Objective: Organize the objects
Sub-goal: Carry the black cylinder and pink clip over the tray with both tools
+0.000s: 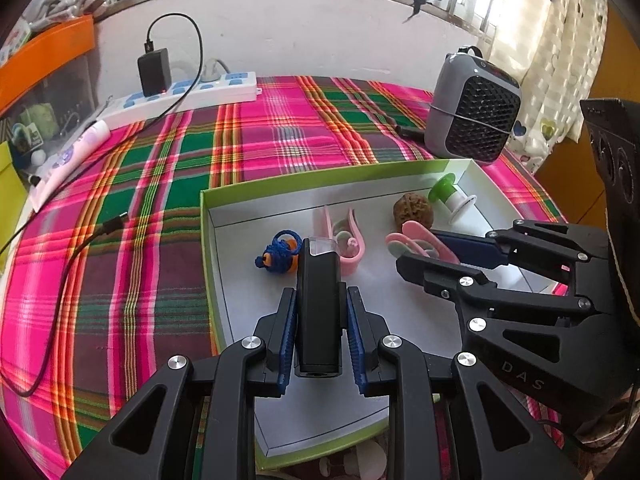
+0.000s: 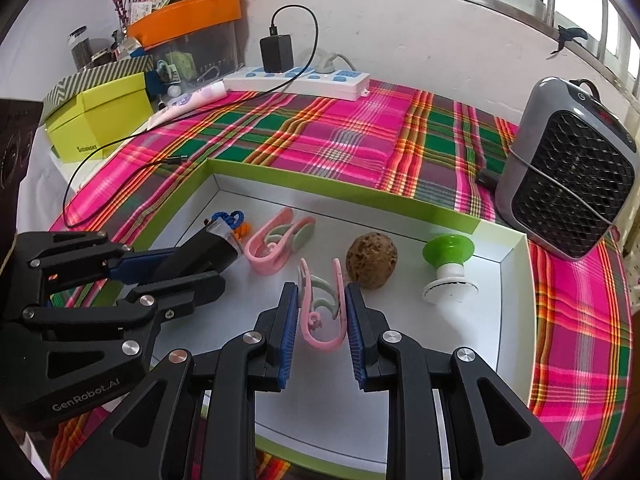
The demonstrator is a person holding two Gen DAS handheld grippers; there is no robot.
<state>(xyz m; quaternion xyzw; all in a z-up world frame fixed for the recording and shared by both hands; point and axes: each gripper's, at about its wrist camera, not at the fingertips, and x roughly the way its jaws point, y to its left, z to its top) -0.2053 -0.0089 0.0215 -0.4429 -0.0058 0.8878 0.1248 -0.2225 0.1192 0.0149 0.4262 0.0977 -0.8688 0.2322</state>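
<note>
Pink plastic sits between our right tongs (image 2: 322, 312): they are pinching a pink clip (image 2: 322, 316) by its two outer arms, with the blue pads pressed against either side. Our left tongs (image 1: 320, 320) are pinching a black rectangular device (image 1: 319, 304) with a clear cap, its length running forward between the pads. Both hands are over the green-edged tray (image 1: 205, 216), which lies on the plaid cloth covering the surface.

Already lying in the tray are a second pink clip (image 2: 276, 246), a blue-and-orange knotted cord (image 1: 280, 254), a walnut (image 2: 372, 260) and a green-and-white suction piece (image 2: 450, 268). In the left view the held clip (image 1: 416, 240) shows ahead of the right tongs, close to the walnut.

We judge the step in hand to be setting both held things down on the white floor of the tray. To do it well, we should lower each until it rests on the floor before letting the pads part, so nothing drops or bounces. The clip would best go on the bare patch in front of the walnut, clear of it, since the round nut looks likely to roll if nudged. The black device wants the open stretch nearer the left wall, short of the cord, laid flat rather than stood on end. The two tongs are near each other, so we should release one at a time.
</note>
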